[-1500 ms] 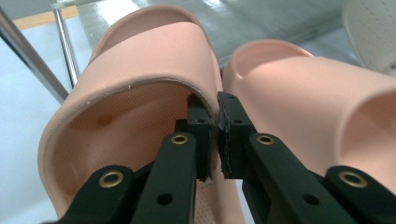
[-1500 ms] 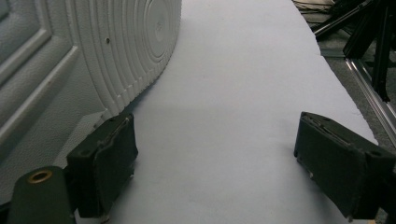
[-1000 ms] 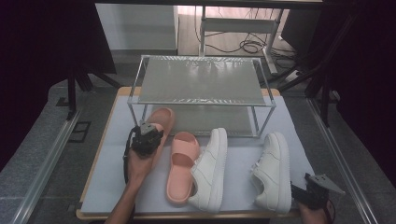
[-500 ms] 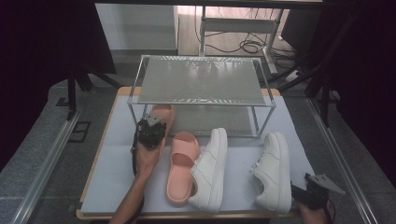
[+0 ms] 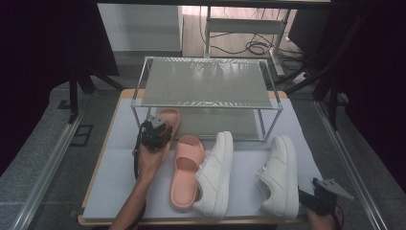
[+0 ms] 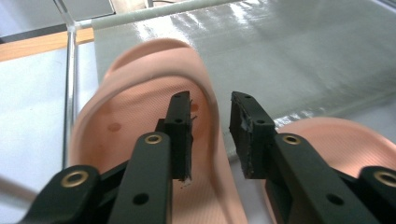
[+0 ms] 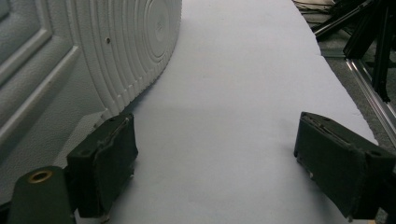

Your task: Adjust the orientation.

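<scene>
your left gripper (image 5: 154, 130) sits at the rack's (image 5: 207, 103) front left corner, its jaws set around the side rim of a pink slide (image 5: 167, 120); in the left gripper view (image 6: 210, 135) the rim (image 6: 212, 112) runs up through the gap between them, one jaw inside the footbed, the other outside. whether the pads press the rim cannot be told. this slide is tilted, its toe end at the rack's lower shelf (image 6: 299, 56). in front of the rack, on the white mat (image 5: 115, 167), the second slide (image 5: 186, 167) lies flat, just right of your hand (image 5: 148, 160). next comes a white sneaker (image 5: 213, 172) touching that slide, then a second sneaker (image 5: 280, 175) well apart from the first. your right gripper (image 5: 318, 199) rests farthest from the rack, at the mat's near right corner; its jaws stand wide apart (image 7: 215, 168) and hold nothing, beside the sneaker's sole (image 7: 84, 60).
</scene>
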The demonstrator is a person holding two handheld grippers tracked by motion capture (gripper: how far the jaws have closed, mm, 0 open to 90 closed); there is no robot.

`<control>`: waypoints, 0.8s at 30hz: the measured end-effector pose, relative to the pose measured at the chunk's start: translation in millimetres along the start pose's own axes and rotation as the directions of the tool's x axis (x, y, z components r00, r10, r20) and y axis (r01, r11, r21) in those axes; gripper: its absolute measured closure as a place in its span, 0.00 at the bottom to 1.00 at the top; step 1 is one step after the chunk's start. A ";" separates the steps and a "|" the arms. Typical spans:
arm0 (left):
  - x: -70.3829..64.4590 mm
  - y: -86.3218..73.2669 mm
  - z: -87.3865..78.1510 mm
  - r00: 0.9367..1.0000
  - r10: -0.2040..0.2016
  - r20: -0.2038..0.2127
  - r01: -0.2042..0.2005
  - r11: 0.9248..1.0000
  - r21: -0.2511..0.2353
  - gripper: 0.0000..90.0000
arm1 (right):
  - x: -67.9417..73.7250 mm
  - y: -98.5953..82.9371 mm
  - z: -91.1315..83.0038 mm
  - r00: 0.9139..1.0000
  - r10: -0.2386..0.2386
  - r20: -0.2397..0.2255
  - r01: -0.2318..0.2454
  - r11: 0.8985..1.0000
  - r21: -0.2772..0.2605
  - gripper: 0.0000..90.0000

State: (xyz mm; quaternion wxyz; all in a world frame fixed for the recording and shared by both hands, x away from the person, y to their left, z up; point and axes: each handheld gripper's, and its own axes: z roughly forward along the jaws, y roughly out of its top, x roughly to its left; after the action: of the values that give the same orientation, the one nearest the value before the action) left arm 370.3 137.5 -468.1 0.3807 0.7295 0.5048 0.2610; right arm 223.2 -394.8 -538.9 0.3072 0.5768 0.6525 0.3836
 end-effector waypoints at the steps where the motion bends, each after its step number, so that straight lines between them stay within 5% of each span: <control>1: 1.5 -1.2 -4.1 1.000 -0.002 0.005 0.002 1.000 -0.001 0.73 | 0.0 0.0 0.0 1.000 0.000 0.000 0.000 1.000 0.000 0.15; 15: 25.4 -36.3 -65.0 0.996 -0.013 0.088 0.012 1.000 0.003 0.58 | 0.2 0.0 0.0 1.000 0.002 0.001 -0.002 1.000 0.000 0.14; 20: 29.0 -53.2 -82.0 0.993 -0.008 0.116 0.009 1.000 -0.005 0.60 | 0.3 0.0 0.0 1.000 0.002 0.001 -0.002 1.000 0.000 0.15; 24: 25.9 -65.0 -93.8 0.993 0.013 0.120 -0.013 1.000 -0.006 0.71 | 0.3 0.0 -0.1 1.000 0.002 0.002 -0.002 1.000 0.001 0.14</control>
State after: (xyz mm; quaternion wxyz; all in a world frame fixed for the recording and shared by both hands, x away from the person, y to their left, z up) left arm 272.7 202.1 -467.6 0.4107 0.7461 0.4755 0.2205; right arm 223.1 -394.5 -538.8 0.3072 0.5780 0.6518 0.3830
